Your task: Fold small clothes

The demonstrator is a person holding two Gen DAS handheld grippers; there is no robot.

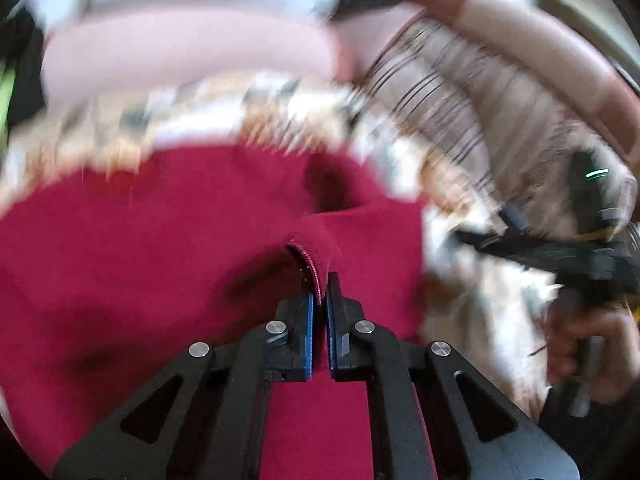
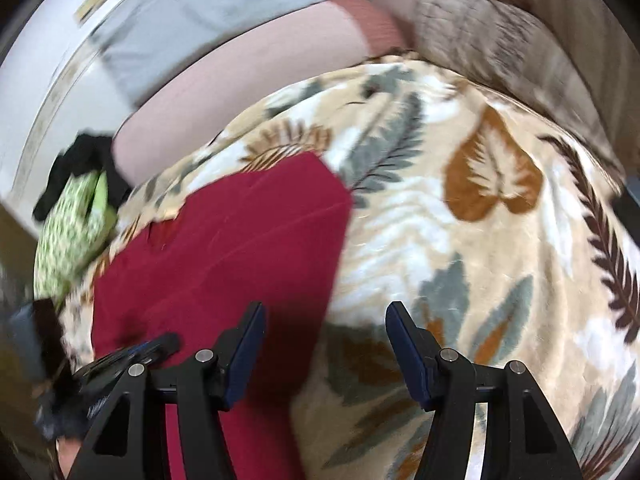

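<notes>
A dark red garment [image 1: 168,248] lies on a leaf-patterned blanket [image 2: 460,220]. In the left wrist view my left gripper [image 1: 320,292] is shut on a stitched hem edge of the red garment, which is lifted into a fold just ahead of the blue pads [image 1: 309,320]. In the right wrist view the red garment [image 2: 240,248] lies flat at centre left. My right gripper [image 2: 325,312] hovers over the garment's right edge with its jaws apart and nothing between them. The right gripper [image 1: 560,248] and the hand holding it also show at the right of the left wrist view.
A green-and-white patterned cloth [image 2: 76,224] and a black item [image 2: 84,164] lie at the blanket's left edge. A pink surface [image 2: 240,76] and a pale grey cloth [image 2: 208,12] sit beyond. A brown striped cushion [image 2: 500,40] borders the far right.
</notes>
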